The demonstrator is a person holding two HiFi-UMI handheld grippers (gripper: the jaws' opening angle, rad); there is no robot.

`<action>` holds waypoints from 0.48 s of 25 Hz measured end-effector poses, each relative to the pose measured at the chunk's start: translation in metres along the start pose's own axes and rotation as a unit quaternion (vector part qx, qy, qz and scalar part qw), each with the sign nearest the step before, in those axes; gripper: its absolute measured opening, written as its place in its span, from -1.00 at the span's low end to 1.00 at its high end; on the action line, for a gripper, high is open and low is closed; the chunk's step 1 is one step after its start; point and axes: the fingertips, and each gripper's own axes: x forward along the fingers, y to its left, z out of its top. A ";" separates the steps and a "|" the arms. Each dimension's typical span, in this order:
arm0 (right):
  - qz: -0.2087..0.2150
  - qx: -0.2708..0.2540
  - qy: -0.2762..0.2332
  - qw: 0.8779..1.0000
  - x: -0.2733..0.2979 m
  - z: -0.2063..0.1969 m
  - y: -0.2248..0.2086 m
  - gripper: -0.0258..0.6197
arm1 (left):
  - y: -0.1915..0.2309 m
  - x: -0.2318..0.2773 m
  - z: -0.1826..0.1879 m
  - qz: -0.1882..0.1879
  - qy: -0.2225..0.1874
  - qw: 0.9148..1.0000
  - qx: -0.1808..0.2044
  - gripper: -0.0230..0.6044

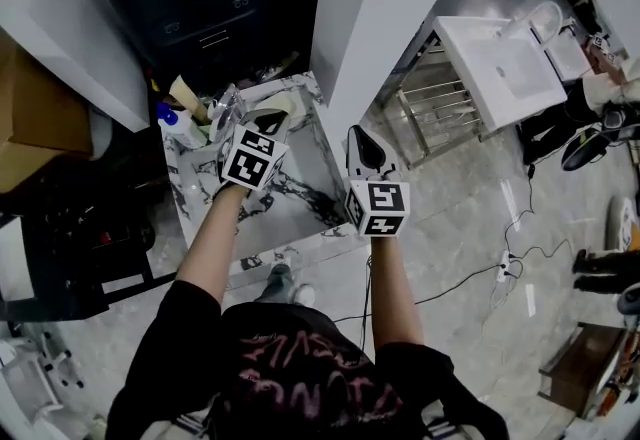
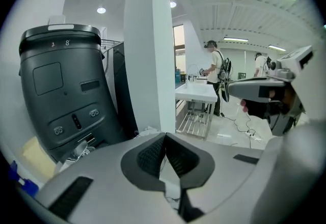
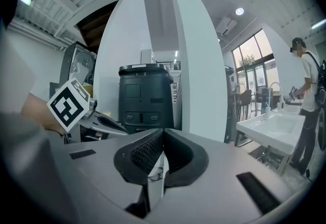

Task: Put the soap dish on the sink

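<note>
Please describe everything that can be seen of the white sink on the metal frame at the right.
The white sink is a rectangular basin with a flat rim, smooth like ceramic, sitting level on a metal frame with rack shelves. It stands on the pale floor, right of the white pillar. A person stands at it.

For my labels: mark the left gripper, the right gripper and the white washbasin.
left gripper (image 2: 165, 134), left gripper view, where its shut jaw tips meet.
right gripper (image 3: 163, 129), right gripper view, where its shut jaw tips meet.
white washbasin (image 1: 466, 50), head view, on its flat left rim.
</note>
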 end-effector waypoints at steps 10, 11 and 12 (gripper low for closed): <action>0.005 -0.010 -0.019 1.000 -0.037 0.018 0.021 -0.88 | -0.014 -0.077 0.032 0.040 -0.081 0.996 -0.002 -0.88; 0.005 -0.011 -0.021 1.000 -0.040 0.018 0.022 -0.88 | -0.015 -0.085 0.034 0.045 -0.088 0.995 0.000 -0.88; 0.006 -0.012 -0.023 1.000 -0.044 0.020 0.024 -0.88 | -0.017 -0.093 0.036 0.050 -0.094 0.994 0.002 -0.88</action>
